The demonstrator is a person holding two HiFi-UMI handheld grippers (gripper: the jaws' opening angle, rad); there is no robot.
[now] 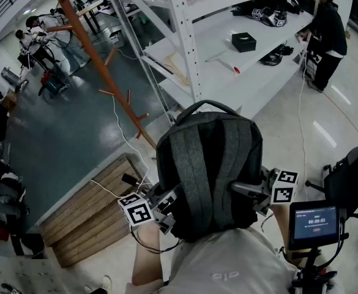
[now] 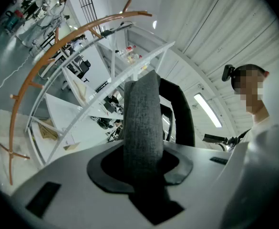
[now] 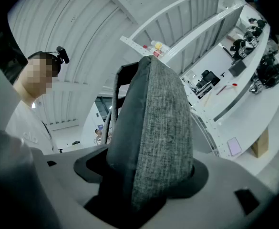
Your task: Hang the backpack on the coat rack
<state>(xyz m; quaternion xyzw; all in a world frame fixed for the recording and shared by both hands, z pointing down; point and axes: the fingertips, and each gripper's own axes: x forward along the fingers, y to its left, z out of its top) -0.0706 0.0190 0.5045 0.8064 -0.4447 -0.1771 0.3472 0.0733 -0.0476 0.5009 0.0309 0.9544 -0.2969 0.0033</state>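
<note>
Backpack (grey, straps toward the camera): left claw clamps one edge narrowly, right claw clamps the other wider.

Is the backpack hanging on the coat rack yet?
No, the grey backpack is held up between the left gripper and right gripper, apart from the wooden coat rack.

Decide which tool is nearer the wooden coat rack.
Left. The left tool grips the backpack on the side facing the coat rack; the right tool grips the opposite side, beyond the backpack.
</note>
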